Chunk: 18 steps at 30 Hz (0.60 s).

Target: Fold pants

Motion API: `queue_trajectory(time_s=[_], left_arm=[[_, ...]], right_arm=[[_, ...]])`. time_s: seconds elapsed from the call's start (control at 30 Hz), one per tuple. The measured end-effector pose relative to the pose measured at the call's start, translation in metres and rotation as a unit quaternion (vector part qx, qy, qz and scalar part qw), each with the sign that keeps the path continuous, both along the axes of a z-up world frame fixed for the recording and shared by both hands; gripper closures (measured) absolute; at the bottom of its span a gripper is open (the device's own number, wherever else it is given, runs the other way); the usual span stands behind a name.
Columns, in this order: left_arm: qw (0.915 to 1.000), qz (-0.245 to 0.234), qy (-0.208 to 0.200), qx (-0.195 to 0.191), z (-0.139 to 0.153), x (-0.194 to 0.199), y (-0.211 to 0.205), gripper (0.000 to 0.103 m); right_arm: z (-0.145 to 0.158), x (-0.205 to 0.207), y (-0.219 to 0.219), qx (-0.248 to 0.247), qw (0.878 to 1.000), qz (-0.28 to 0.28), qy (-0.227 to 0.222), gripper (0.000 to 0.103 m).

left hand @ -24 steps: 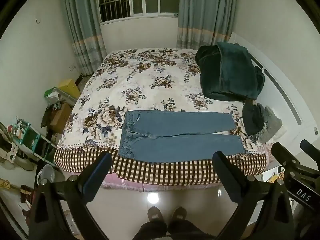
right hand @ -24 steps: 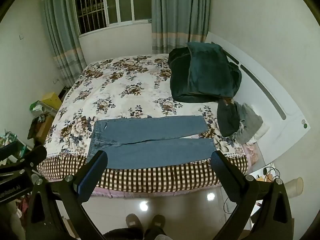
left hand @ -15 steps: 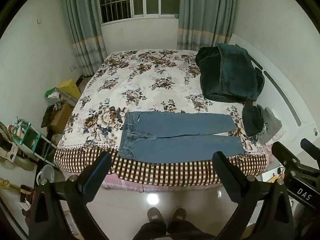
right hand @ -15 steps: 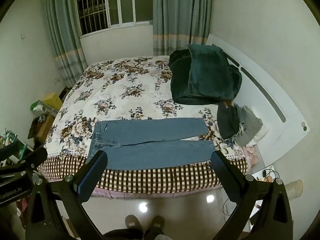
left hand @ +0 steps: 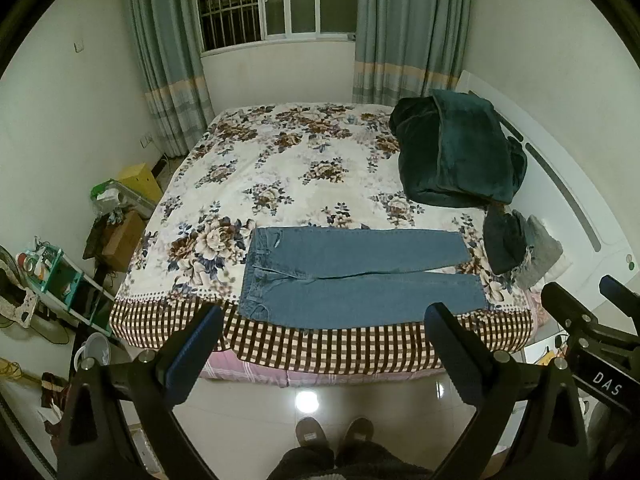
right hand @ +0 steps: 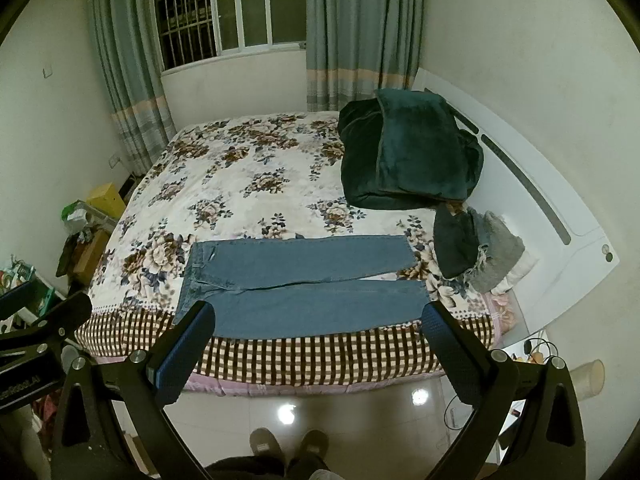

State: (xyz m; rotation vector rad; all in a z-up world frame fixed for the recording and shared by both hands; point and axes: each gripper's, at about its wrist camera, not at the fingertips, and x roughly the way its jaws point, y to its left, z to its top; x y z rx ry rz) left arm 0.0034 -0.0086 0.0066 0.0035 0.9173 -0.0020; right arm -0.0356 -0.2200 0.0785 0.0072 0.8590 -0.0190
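Two legs of the jeans lie spread side by side along the near edge of the bed, waistband toward the person's left and hems toward the right, the lower leg resting partly on the checked border of the bedspread. Laid flat and close to the edge like this, the jeans seem set out so both ends can be reached from where the person stands on the tiled floor, without leaning far over the mattress. Nothing has been folded yet, by the look of it: the legs are apart with a thin gap between them near the hems.

A folded dark green blanket sits further back toward the headboard, and a small heap of dark and grey clothes lies near the right end of the jeans, close to the hems but not touching them as far as I can tell. Both are clear of the working area.

Both tools are held back from the bed, above the floor, pointing forward and slightly down at the jeans. The left gripper has its jaws spread wide with nothing between them; the right gripper likewise has its jaws spread wide and empty. Each is well apart from the cloth. The right one also shows at the right margin of the left camera's view, so the two are held side by side.
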Motion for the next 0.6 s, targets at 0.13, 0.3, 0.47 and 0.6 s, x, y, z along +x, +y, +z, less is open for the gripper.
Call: queue_trajectory(time_s=[0.13,0.3,0.47,0.6], left_arm=[[1.0,0.0,-0.001,-0.001,0.008,0.002,0.003,0.0],[1.0,-0.001,-0.004,-0.002,0.012,0.002,0.001,0.0],[1.0,-0.001,-0.006,-0.002,0.015,0.002,-0.001,0.0],[1.0,-0.001,-0.007,-0.002,0.015,0.001,-0.001,0.0]], right_arm=[[0.002,0.001,-0.002,-0.001,1.0,0.001,0.001,0.0],[0.007,0.001,-0.007,0.001,1.0,0.0,-0.003,0.0],[0.018,-0.001,-0.011,0.0,1.0,0.002,-0.005,0.0],[0.02,-0.001,-0.011,0.001,1.0,0.002,-0.006,0.0]])
